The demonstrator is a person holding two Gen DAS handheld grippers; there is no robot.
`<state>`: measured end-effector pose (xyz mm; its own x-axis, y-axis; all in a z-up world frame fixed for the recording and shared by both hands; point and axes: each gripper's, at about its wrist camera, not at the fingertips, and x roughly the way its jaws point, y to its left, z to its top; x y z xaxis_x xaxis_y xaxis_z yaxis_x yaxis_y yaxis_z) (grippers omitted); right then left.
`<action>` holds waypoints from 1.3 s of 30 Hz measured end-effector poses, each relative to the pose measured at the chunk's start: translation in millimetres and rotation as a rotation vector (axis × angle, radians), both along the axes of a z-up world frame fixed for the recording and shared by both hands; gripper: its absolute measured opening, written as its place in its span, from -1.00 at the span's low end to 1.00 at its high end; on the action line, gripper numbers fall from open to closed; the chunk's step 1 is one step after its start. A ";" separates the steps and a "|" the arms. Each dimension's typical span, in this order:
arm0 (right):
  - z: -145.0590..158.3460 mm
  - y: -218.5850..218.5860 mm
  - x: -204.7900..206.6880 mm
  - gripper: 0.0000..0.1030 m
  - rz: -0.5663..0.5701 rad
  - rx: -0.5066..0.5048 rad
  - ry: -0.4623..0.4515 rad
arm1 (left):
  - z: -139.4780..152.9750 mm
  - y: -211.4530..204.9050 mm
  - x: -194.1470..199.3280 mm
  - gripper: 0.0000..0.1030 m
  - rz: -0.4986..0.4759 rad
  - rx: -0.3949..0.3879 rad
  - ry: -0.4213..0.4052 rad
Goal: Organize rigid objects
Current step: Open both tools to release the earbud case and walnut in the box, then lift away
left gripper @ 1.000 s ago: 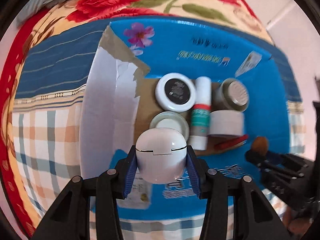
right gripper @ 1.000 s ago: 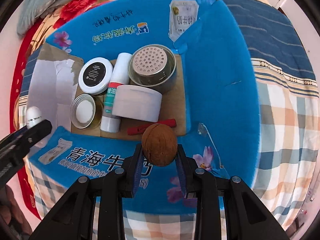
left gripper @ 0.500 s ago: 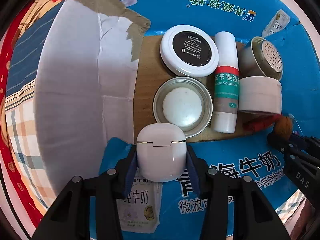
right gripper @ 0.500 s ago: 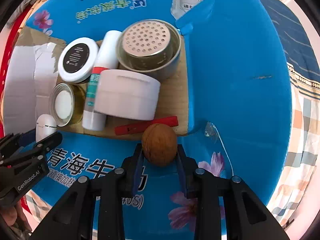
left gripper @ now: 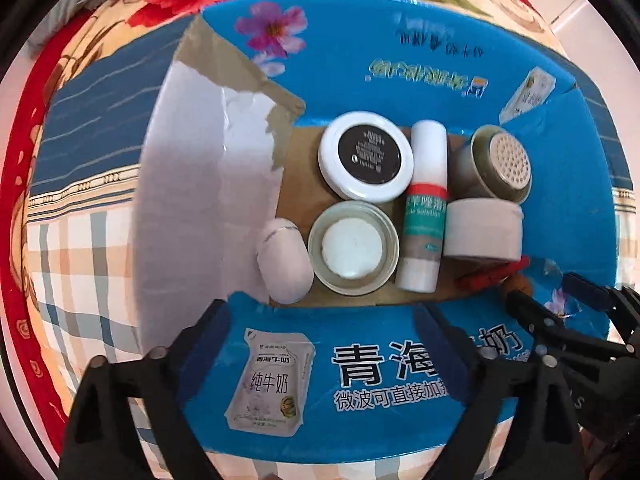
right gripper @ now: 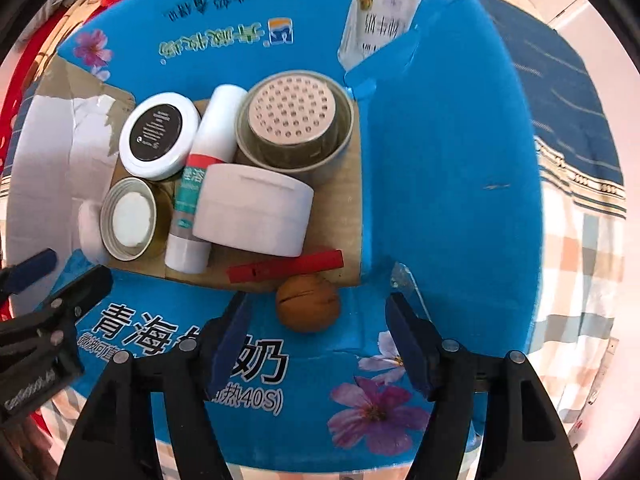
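Note:
A white earbud case (left gripper: 285,261) lies on the cardboard floor of the blue milk box (left gripper: 400,60), touching the open glass jar (left gripper: 354,249). Above the box's near wall my left gripper (left gripper: 326,340) is opening, with nothing between its jaws. A brown walnut (right gripper: 308,303) rests at the floor's front edge beside a red stick (right gripper: 286,266). My right gripper (right gripper: 318,328) is opening too. The walnut sits in the gap just ahead of its blue pads (right gripper: 230,332), and neither pad touches it.
The box also holds a black-lidded white tin (left gripper: 366,156), a white tube with a red band (left gripper: 426,208), a perforated-lid jar (right gripper: 296,120) and a white tub (right gripper: 252,210). A torn white flap (left gripper: 200,200) stands at the left. A checked bedspread (right gripper: 580,240) surrounds the box.
Both grippers have opened. The earbud case left the left jaws and now lies beside the glass jar. The walnut left the right jaws and rests by the red stick.

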<state>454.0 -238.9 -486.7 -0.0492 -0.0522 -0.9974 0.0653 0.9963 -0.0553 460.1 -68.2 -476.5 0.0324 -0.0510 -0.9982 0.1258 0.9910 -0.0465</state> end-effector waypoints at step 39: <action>111.2 -8.1 -72.7 1.00 -0.047 0.023 -0.201 | 149.2 15.2 -69.1 1.00 0.028 -0.008 -0.227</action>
<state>381.3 -246.9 -375.5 0.1494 -0.0314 -0.9883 0.1188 0.9928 -0.0136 391.0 -52.9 -327.3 0.2575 -0.0544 -0.9647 0.1061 0.9940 -0.0277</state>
